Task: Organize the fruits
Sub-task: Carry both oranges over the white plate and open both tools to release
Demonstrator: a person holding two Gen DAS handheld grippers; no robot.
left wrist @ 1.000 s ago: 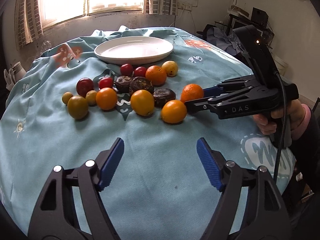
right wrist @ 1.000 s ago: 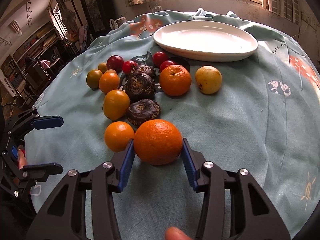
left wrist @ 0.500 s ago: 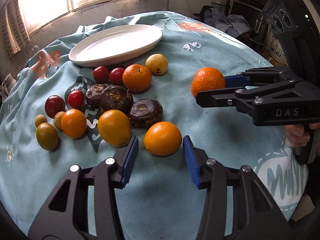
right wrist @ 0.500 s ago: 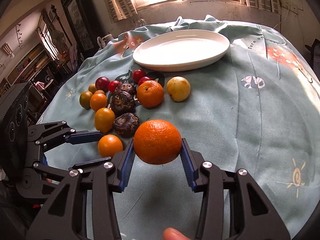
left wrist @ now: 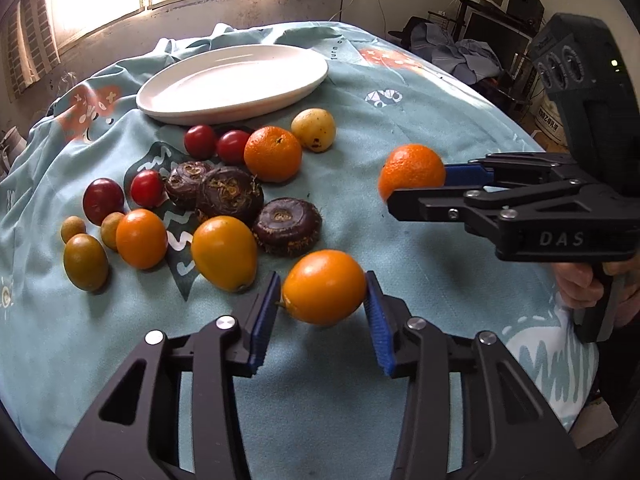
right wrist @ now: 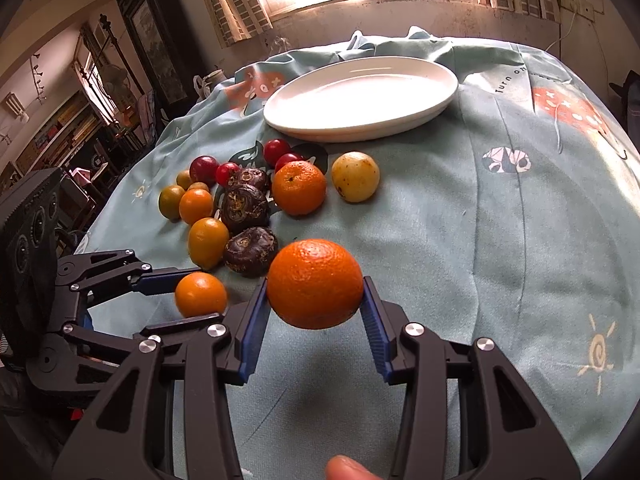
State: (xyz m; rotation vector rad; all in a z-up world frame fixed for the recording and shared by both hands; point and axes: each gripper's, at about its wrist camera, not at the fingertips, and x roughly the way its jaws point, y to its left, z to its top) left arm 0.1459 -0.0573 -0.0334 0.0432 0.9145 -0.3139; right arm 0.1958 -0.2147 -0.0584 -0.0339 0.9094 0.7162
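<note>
Blue-padded left gripper (left wrist: 322, 312) closing on smooth orange fruit (left wrist: 323, 287) — right gripper (right wrist: 316, 312) clamped on mandarin (right wrist: 315, 283), held clear of cloth (right wrist: 480, 240).

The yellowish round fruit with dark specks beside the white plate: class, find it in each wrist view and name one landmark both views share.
Left wrist view: the yellowish speckled fruit sits upper centre, just right of a loose orange.
Right wrist view: the fruit sits centre, right of that orange.
Shared landmark: the white plate, just behind it.
</note>
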